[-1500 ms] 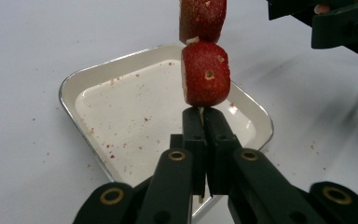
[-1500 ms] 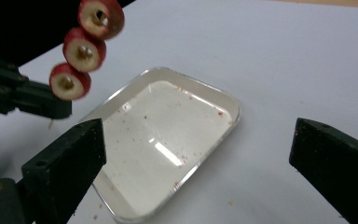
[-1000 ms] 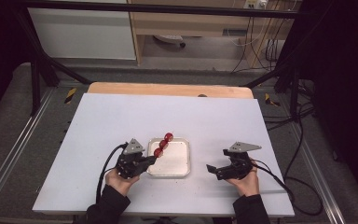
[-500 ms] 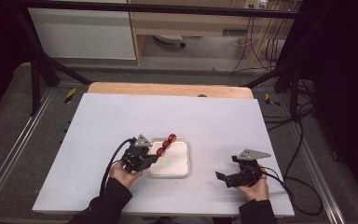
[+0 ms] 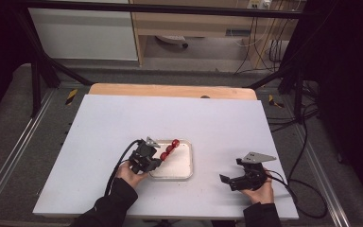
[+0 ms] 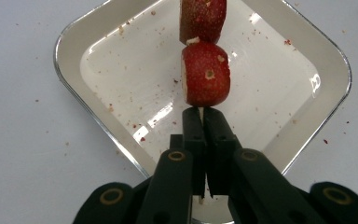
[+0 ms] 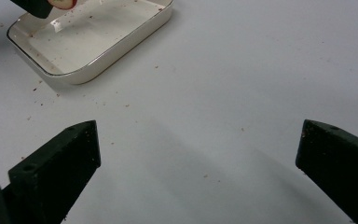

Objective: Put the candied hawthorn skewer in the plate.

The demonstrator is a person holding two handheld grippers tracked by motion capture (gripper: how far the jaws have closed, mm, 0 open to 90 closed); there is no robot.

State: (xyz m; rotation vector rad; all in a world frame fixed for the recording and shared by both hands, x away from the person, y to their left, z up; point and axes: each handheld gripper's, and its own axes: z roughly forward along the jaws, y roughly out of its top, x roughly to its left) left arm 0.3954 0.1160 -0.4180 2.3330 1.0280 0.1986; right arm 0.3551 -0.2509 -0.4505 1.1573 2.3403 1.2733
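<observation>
Left gripper (image 6: 200, 114) pinched tight on the skewer of red fruit (image 6: 205, 79), holding it above the white dish (image 5: 185, 165). Right gripper (image 7: 198, 154) gapes wide, holding nothing, over the crumb-speckled white table (image 5: 217, 118); dark room beyond.

The skewer of red fruit pieces (image 5: 169, 149) is a thin pale stick with three red chunks threaded on it, looks like hawthorn or strawberry, speckled skin with a bit of pale flesh showing at the cut ends. It's held up off the tray, slanting up and away over the white tray's (image 5: 183, 171) left half, its bare near end pinched tight between the left gripper's (image 6: 203, 114) jaws. The lowest chunk (image 6: 205, 74) sits right above the jaw tips, just about touching them. The tray itself is a shallow rounded square dish with a thin metallic rim, dusted with red crumbs, lying on the tabletop near its front edge, a little left of middle.
</observation>
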